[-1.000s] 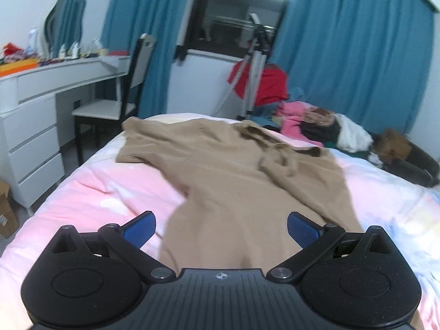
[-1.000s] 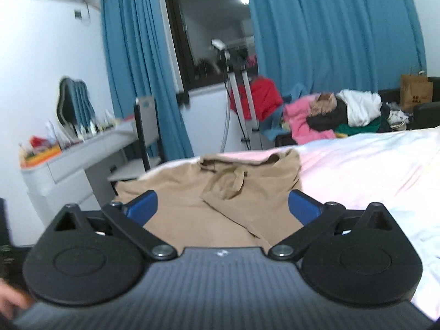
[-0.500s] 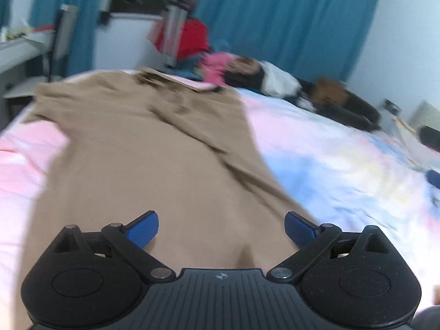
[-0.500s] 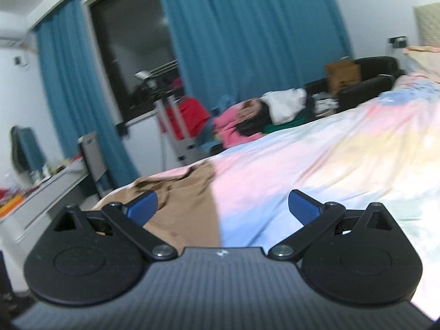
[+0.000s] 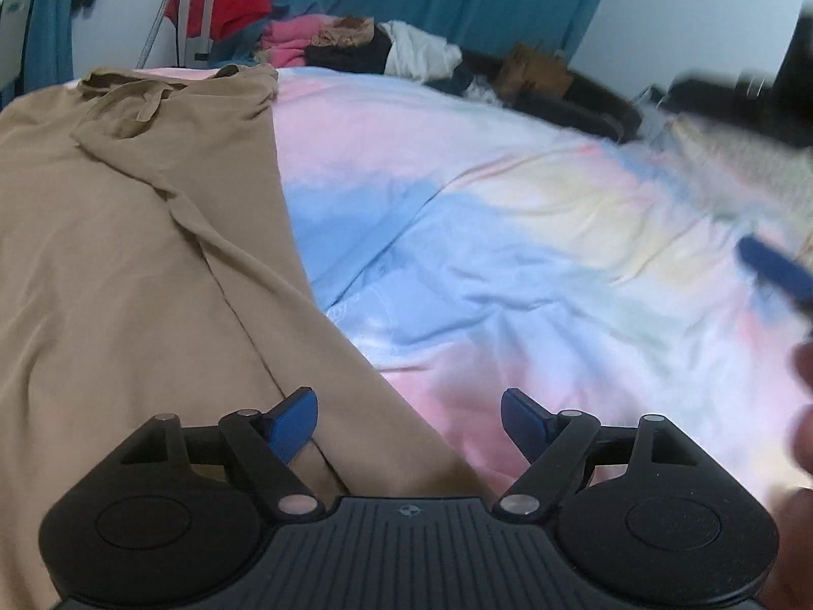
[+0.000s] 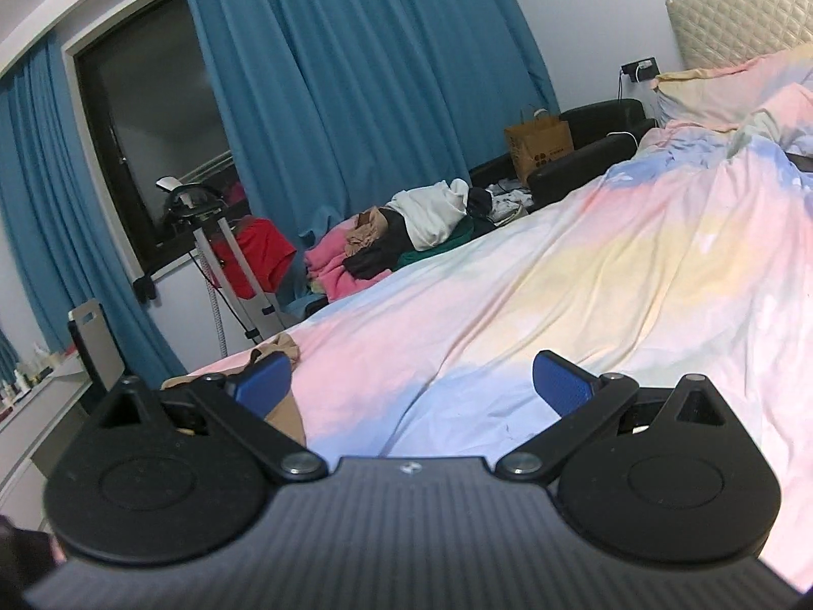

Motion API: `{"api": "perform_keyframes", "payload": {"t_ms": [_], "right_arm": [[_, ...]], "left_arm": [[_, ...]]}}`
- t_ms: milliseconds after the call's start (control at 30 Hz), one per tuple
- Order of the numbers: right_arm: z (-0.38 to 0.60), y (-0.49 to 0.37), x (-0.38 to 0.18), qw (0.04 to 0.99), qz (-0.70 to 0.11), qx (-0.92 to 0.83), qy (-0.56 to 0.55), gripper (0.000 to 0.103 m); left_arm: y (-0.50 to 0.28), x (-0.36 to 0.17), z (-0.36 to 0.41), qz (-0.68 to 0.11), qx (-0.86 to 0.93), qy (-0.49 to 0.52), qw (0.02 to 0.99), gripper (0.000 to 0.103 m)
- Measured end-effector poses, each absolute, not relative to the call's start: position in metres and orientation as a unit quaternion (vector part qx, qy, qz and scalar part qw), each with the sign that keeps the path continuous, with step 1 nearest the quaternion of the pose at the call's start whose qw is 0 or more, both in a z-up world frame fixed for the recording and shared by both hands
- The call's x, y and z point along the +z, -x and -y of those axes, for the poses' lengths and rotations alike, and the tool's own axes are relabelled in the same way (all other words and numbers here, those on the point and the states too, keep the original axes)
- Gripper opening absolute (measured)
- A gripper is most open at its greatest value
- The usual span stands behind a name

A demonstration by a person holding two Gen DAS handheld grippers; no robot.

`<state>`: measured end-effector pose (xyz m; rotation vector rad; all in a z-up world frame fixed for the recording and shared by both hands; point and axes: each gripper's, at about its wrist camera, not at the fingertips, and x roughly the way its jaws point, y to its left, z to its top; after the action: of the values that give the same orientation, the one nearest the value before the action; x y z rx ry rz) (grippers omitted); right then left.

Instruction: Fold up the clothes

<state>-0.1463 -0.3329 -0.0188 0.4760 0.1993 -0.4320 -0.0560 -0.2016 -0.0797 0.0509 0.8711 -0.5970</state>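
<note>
A tan garment (image 5: pixel 132 234) lies spread on the left half of the bed, its collar end far away. My left gripper (image 5: pixel 409 424) is open and empty, just above the garment's near right edge. My right gripper (image 6: pixel 411 389) is open and empty, above the pastel duvet (image 6: pixel 584 264); only a sliver of the tan garment (image 6: pixel 277 351) shows by its left finger. The right gripper also appears blurred at the right edge of the left wrist view (image 5: pixel 772 269).
A pile of clothes (image 6: pixel 401 239) lies beyond the bed's far side, by blue curtains (image 6: pixel 345 101) and a tripod stand (image 6: pixel 223 259). A paper bag (image 6: pixel 538 145), pillows and headboard (image 6: pixel 737 30) are at the right. A chair (image 6: pixel 94 345) stands at the left.
Both grippers swung to the right. The left one moved from over the middle of the garment to its right edge. The right one now faces mostly bare duvet.
</note>
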Motion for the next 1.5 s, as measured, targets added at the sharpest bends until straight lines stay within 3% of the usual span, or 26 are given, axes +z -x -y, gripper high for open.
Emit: {"api": "perform_keyframes", "payload": {"t_ms": [167,267,333,433,1033,1500], "right_arm": [[0.333,0.142,-0.024,0.945,-0.106,-0.212,-0.227,0.103],[0.333,0.138,-0.028,0.944,-0.113,-0.213,-0.224,0.103],[0.332,0.137,-0.029,0.944,-0.115,-0.212,-0.226,0.103],[0.331,0.136,-0.029,0.944,-0.119,-0.209,-0.228,0.103],[0.312,0.13,-0.029,0.95,-0.148,-0.187,-0.203,0.103],[0.289,0.109,-0.037,0.954,-0.197,-0.15,-0.168,0.103]], "left_arm": [[0.049,-0.103,0.22,-0.426,-0.255,-0.073,0.865,0.065],[0.053,-0.101,0.211,-0.413,-0.246,-0.082,0.873,0.039],[0.051,-0.097,0.201,-0.416,-0.248,-0.069,0.872,0.013],[0.044,-0.086,0.18,-0.431,-0.262,-0.021,0.863,0.005],[0.005,-0.031,0.024,-0.495,-0.29,0.164,0.802,0.003],[-0.018,-0.073,-0.014,-0.492,-0.235,0.093,0.833,0.004]]}}
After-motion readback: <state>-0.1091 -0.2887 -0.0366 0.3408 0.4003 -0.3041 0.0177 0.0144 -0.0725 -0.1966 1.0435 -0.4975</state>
